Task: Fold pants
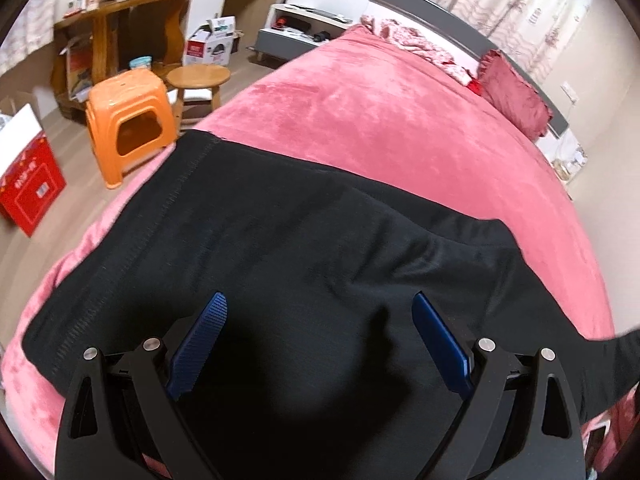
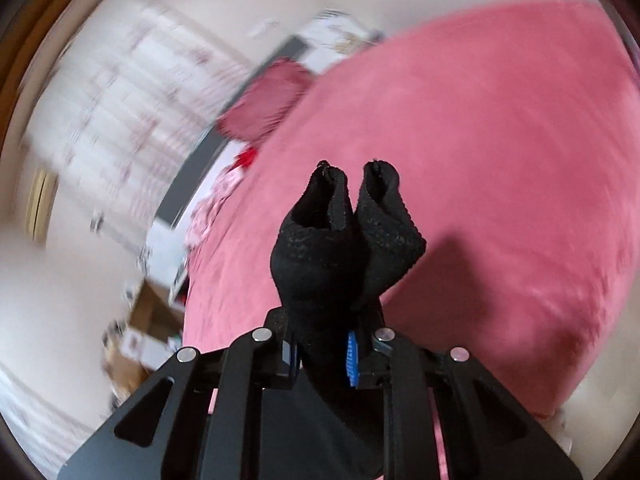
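My left gripper (image 1: 320,312) is spread wide over the pants (image 1: 280,240), its blue pads (image 1: 200,340) well apart and holding nothing. The pants lie black and mostly flat across the near part of the pink bed (image 1: 400,128), waistband running along the left edge, a few soft creases toward the right. One strip of fabric trails off to the right edge of the left view.

My right gripper (image 2: 324,352) is clamped tight on a bunch of the pants (image 2: 340,240); only a sliver of one blue pad (image 2: 352,358) shows beside the cloth. The pinched fabric sticks up past the fingertips in two rolled ends, lifted above the bed (image 2: 480,140), with its shadow falling on the cover to the right. The right view is blurred around the edges, so I can't make out the room there.

Beyond the bed in the left view I see an orange stool (image 1: 128,120), a round wooden stool (image 1: 199,80) beside it, and a red pillow (image 1: 516,96) by the headboard.
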Available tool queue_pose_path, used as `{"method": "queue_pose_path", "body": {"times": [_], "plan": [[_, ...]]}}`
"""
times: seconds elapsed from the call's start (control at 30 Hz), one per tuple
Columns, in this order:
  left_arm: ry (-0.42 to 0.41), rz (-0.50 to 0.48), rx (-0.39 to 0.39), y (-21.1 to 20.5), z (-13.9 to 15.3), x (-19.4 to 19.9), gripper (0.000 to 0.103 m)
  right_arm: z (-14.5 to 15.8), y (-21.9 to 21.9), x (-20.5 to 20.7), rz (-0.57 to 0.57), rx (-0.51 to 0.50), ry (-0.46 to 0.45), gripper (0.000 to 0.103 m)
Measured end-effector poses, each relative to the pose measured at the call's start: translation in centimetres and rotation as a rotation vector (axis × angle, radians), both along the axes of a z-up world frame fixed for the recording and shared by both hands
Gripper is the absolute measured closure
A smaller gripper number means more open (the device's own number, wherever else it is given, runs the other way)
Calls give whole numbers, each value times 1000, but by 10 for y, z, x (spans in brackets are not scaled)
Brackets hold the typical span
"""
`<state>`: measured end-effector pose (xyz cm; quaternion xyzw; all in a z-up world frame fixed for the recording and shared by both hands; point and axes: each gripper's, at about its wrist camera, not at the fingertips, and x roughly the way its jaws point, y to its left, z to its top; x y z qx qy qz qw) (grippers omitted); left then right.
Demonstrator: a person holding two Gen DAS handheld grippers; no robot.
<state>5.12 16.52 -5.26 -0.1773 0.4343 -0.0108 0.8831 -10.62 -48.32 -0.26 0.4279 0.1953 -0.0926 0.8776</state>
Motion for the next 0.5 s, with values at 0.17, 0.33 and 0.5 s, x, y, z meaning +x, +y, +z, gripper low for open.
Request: {"method": "queue_pose_path", "body": {"times": [0.17, 0.33, 0.5], "plan": [[-20, -58, 9, -13, 6, -7, 10, 54, 93, 26, 119, -258, 2, 87], [-45, -71, -15, -12, 12, -15, 10, 58, 194, 48, 296, -464, -28, 87], [-45, -76, -39, -9, 12, -23, 10, 21, 270, 68, 463, -557, 6, 87]]}}
